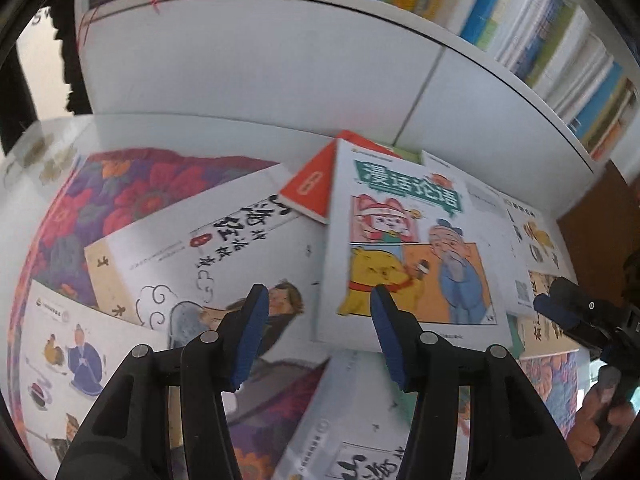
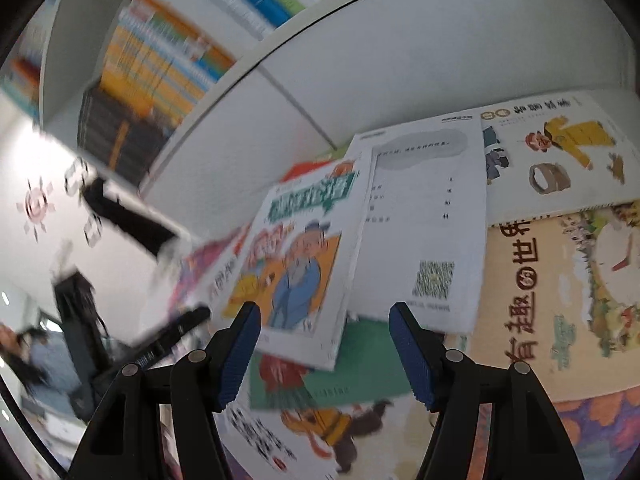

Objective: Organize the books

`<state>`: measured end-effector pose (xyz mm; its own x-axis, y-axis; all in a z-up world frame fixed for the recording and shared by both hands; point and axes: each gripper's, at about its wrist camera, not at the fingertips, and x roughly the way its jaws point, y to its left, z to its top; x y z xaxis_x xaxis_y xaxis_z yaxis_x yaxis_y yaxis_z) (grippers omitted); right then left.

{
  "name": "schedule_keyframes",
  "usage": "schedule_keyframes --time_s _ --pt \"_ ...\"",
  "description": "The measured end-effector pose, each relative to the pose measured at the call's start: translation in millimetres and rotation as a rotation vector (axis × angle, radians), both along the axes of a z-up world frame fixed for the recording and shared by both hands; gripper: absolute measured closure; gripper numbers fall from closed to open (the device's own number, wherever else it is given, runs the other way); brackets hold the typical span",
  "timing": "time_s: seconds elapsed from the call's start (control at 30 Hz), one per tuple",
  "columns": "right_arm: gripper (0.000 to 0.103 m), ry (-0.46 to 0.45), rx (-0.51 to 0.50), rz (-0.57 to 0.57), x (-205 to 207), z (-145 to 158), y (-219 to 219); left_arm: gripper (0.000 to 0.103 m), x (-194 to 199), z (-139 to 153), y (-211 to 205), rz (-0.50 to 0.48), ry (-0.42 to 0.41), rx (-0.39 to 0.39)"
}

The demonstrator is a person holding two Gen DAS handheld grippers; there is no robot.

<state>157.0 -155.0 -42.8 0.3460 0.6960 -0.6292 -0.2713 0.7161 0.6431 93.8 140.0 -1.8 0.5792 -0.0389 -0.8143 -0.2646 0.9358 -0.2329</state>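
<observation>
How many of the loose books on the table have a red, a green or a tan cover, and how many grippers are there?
red-cover book: 1
green-cover book: 1, as far as shows
tan-cover book: 1
grippers: 2, the left gripper and the right gripper, both open
Total: 5

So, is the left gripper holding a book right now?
No, the left gripper is open above the comic book, its pads clear of the cover.

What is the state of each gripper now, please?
Left gripper: open, holding nothing, above the scattered books.
Right gripper: open, holding nothing.
</observation>
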Motion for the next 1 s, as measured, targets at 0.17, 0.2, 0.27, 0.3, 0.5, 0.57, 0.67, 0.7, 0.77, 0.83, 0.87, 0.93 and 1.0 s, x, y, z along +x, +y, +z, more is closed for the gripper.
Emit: schedule_keyframes --time_s 0.17,0.2,0.27,0.3,0.5,0.57,0.67,0.7,0.77,0.83,0.87,0.93,1.0 --pt "0.038 0.029 0.028 -0.006 8 -15 7 0.053 1 -7 8 0.004 -0.001 -0.041" --pt "0.038 0.027 0.024 -0.01 9 -17 8 0.053 3 -9 6 -0.002 -0.003 -0.046" --pt "0.038 0.013 0.016 -0.015 8 -19 12 0.053 6 -12 1 -0.014 -0.012 -0.042" --pt "0.038 0.004 0.01 -0.012 7 -20 15 0.053 8 -15 -4 -0.035 -0.022 -0.05" --pt "0.058 -0.087 -0.17 0.036 -9 -17 51 0.053 13 -20 -54 -0.132 0.003 0.108" --pt "0.058 -0.114 -0.256 0.032 -15 -13 57 0.054 8 -12 -63 -0.154 0.0 0.127" --pt "0.058 -0.099 -0.285 0.029 -22 -11 52 0.054 -2 -1 -76 -0.181 -0.004 0.142" --pt "0.058 -0.091 -0.287 0.034 -27 -11 48 0.054 -4 1 -79 -0.187 -0.001 0.144" --pt "0.058 -0.085 -0.276 0.033 -37 -12 38 0.054 -11 1 -86 -0.206 0.009 0.142" --pt "0.058 -0.062 -0.259 0.036 -48 -16 26 0.054 -20 -6 -92 -0.215 0.048 0.127" --pt "0.058 -0.048 -0.252 0.041 -50 -20 23 0.054 -27 -13 -96 -0.23 0.076 0.111" --pt "0.057 0.009 -0.224 0.053 -62 -30 11 0.054 -44 -21 -105 -0.266 0.099 0.12" --pt "0.057 0.02 -0.198 0.048 -76 -33 -1 0.055 -65 -25 -117 -0.313 0.109 0.154"
